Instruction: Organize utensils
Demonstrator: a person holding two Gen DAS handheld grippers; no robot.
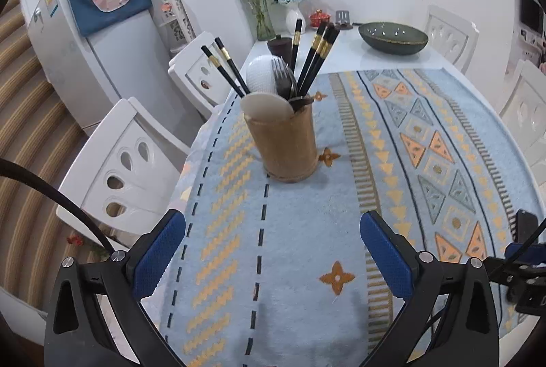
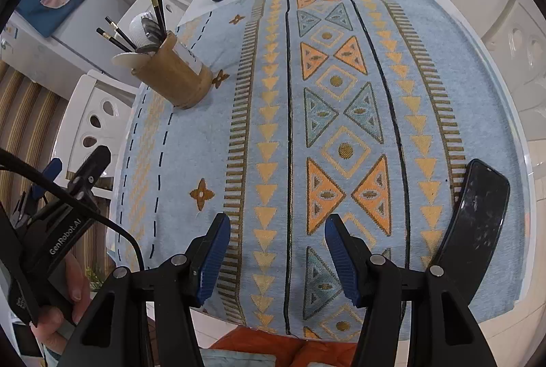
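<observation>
Left tongs (image 1: 273, 261): blue pads wide apart, nothing between them, hanging over the patterned cloth (image 1: 307, 230).
Holder (image 1: 281, 141): the bamboo cup stands upright on the cloth, straight ahead of the left tongs and well apart from them; from the right tongs it sits far ahead and to the left.
Contents: black chopsticks (image 1: 317, 56), a fork (image 1: 285, 76) and two white spoons (image 1: 261, 73) stand in the cup, handles or heads up.
Right tongs (image 2: 276, 257): pads apart, empty, above the cloth's triangle bands.
Phone (image 2: 474, 227): a dark phone lies just right of the right tongs.
Progress: no loose utensil shows on the surface (image 1: 358, 56); the gathering looks finished or nearly so.
Unclear: how many pieces are in the cup, and whether anything lies below the pictures' near edge.
</observation>
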